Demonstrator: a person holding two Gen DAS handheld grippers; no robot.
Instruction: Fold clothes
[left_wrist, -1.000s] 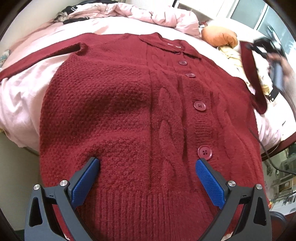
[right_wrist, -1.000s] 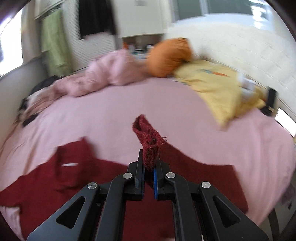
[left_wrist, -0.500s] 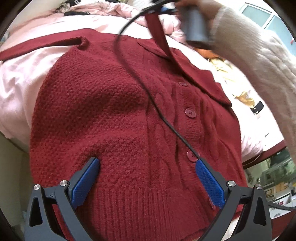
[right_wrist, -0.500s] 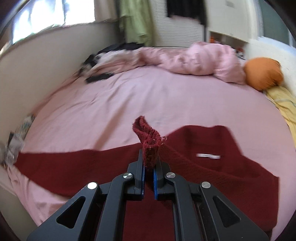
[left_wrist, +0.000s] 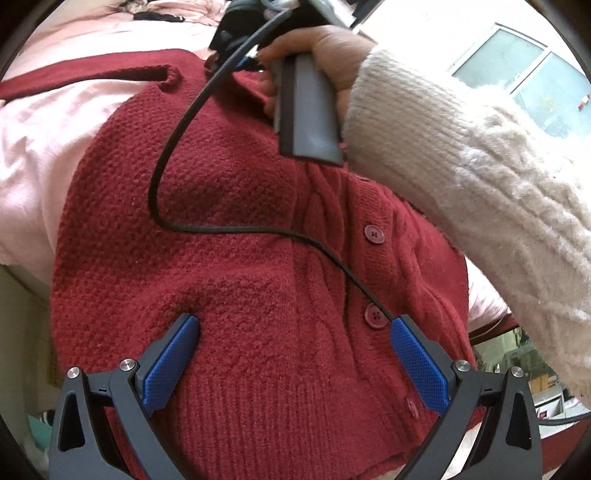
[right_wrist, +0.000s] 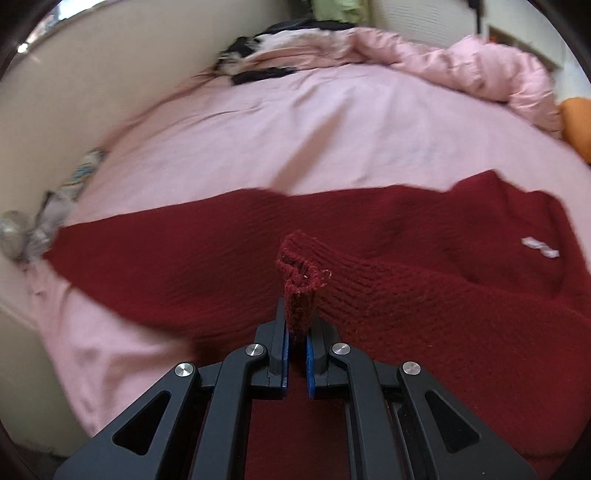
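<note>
Broadly, red cardigan (left_wrist: 258, 258) spread flat on a bed with pink sheet (right_wrist: 295, 129), crumpled pink duvet (right_wrist: 480, 66) by the far wall, perhaps a window at right, left tongs (left_wrist: 293, 363) released over its hem, right tongs (right_wrist: 297, 354) clenched on its sleeve cuff (right_wrist: 301, 280), black cable (left_wrist: 173, 147) across the knit.

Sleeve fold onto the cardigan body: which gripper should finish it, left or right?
Right. The right gripper is already shut on the sleeve cuff, held over the cardigan body. The left gripper is open and empty near the hem.
</note>
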